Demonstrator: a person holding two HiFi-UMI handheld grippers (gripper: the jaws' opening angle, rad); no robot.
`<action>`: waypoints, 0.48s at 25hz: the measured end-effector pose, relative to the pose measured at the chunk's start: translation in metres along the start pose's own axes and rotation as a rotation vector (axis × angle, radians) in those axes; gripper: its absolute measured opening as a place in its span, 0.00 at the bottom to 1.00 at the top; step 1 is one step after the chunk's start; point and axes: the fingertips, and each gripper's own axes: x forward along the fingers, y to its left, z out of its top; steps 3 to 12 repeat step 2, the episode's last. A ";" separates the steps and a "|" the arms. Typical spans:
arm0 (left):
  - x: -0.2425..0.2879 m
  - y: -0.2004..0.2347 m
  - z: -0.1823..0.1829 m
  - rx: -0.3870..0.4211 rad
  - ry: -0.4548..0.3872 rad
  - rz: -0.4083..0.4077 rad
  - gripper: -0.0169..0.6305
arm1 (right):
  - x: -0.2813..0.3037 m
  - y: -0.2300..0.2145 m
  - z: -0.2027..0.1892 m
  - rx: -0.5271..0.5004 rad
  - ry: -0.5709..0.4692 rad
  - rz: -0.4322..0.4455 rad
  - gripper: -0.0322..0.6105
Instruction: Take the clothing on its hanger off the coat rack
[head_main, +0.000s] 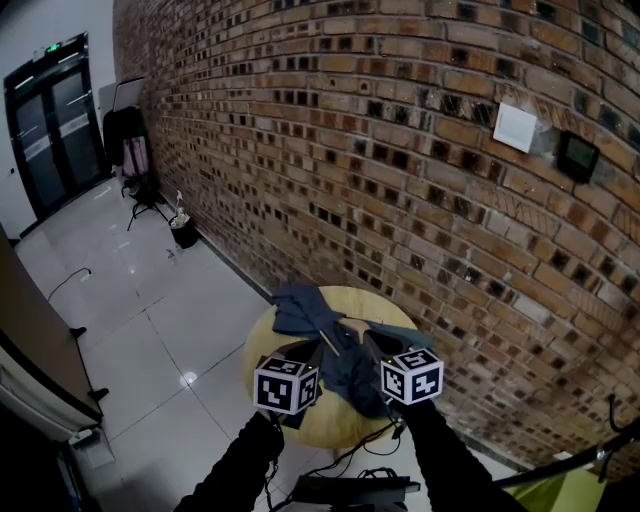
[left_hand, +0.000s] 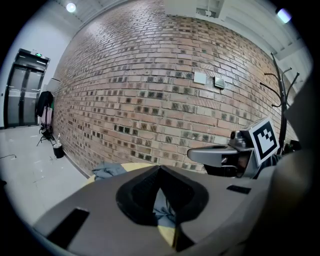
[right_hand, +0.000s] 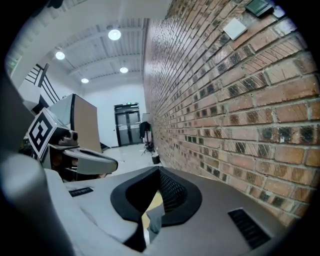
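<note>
Blue-grey clothing (head_main: 335, 350) lies crumpled on a round yellow table (head_main: 262, 345) by the brick wall; I cannot make out a hanger for certain. My left gripper (head_main: 322, 346) and right gripper (head_main: 367, 340) hover side by side just over the cloth, both shut with nothing seen between their tips. In the left gripper view the left gripper (left_hand: 159, 168) has its jaws met, with the clothing (left_hand: 162, 210) and table below and the right gripper (left_hand: 220, 155) alongside. The right gripper (right_hand: 159, 170) shows its jaws met too. A black coat rack (left_hand: 281, 92) stands bare at the right.
The brick wall (head_main: 400, 150) runs close behind the table, with a white plate (head_main: 515, 127) and a dark device (head_main: 578, 155) on it. Down the tiled floor stand a black bucket (head_main: 184, 231), a stand with hung garments (head_main: 128, 150) and dark double doors (head_main: 55, 120). Cables (head_main: 350, 470) lie under the table.
</note>
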 end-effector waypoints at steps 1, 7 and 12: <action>0.000 -0.001 0.000 0.000 0.000 0.000 0.03 | -0.001 0.000 0.000 0.000 -0.001 0.000 0.05; -0.001 -0.001 -0.001 0.001 0.000 0.001 0.03 | -0.002 0.000 0.000 0.001 -0.001 0.000 0.05; -0.001 -0.001 -0.001 0.001 0.000 0.001 0.03 | -0.002 0.000 0.000 0.001 -0.001 0.000 0.05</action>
